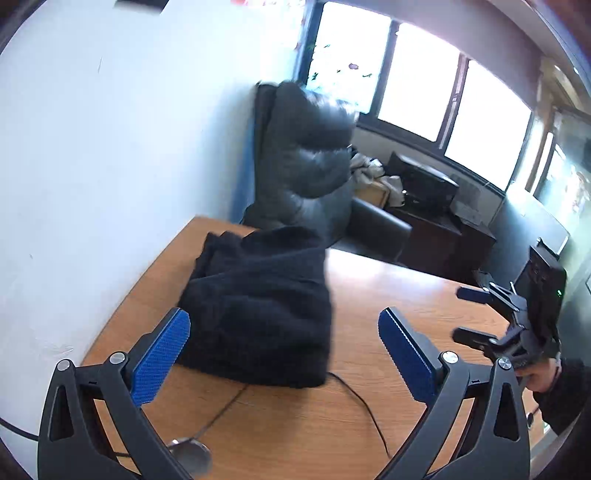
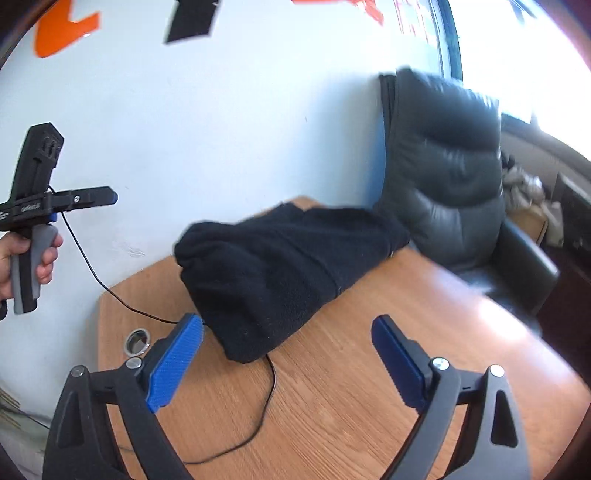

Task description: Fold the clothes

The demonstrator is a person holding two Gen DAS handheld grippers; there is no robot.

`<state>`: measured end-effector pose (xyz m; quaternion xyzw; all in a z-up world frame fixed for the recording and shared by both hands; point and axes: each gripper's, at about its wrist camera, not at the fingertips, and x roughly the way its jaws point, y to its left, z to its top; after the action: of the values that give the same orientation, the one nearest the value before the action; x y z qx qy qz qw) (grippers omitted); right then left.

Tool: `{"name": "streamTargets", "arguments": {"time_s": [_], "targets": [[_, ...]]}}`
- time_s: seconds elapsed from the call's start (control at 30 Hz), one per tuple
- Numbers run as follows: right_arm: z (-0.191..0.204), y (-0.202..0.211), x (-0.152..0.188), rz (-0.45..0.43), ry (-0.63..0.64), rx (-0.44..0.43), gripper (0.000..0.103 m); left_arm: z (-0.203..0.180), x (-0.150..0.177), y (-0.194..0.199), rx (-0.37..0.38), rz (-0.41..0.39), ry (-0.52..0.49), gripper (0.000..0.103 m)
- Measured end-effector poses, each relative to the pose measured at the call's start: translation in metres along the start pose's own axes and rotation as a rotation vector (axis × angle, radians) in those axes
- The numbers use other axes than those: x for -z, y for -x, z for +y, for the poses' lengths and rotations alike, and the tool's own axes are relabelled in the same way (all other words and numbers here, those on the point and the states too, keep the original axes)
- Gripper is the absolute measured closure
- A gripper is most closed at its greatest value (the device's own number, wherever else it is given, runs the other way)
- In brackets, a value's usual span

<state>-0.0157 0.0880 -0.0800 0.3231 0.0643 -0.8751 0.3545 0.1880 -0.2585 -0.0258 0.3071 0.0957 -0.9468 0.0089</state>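
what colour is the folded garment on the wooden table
Black: the folded fuzzy garment is plain, with no pattern visible. The right wrist view shows it best.

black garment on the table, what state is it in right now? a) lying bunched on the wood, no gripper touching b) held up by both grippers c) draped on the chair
a: the black garment lies bunched on the wooden table, with the right gripper and left gripper both open and clear of it.

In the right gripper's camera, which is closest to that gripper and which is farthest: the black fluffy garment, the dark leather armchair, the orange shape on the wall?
1. Black fluffy garment, on the wooden table just ahead.
2. Dark leather armchair, behind the table, right.
3. Orange shape, high on the wall, upper left.
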Motion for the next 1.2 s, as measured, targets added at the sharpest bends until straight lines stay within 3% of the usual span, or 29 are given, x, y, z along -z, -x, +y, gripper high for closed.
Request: {"name": "streamTargets", "arguments": {"time_s": [0.13, 0.37, 0.47, 0.53, 0.7, 0.93, 1.2], "targets": [[0.023, 0.045, -0.001, -0.047, 0.018, 0.043, 0.004, -0.043, 0.008, 0.085, -0.054, -0.111, -0.072, 0.000], [0.078, 0.107, 0.025, -0.116, 0.043, 0.113, 0.004, -0.092, 0.066, 0.137, -0.176, -0.191, -0.110, 0.000], [0.114, 0.129, 0.047, -0.131, 0.051, 0.129, 0.004, -0.087, 0.088, 0.195, -0.218, -0.251, -0.108, 0.000], [0.133, 0.145, 0.054, -0.144, 0.035, 0.145, 0.004, -0.078, 0.099, 0.240, -0.194, -0.291, -0.079, 0.000], [0.179, 0.175, 0.064, -0.175, -0.002, 0.227, 0.000, -0.064, 0.122, 0.291, -0.200, -0.310, -0.088, 0.000], [0.228, 0.186, 0.085, -0.162, -0.028, 0.321, 0.000, -0.041, 0.161, 0.257, -0.338, -0.218, -0.052, 0.000], [0.241, 0.176, 0.098, -0.109, -0.045, 0.364, 0.000, -0.021, 0.165, 0.252, -0.448, -0.162, 0.005, 0.000]]}}
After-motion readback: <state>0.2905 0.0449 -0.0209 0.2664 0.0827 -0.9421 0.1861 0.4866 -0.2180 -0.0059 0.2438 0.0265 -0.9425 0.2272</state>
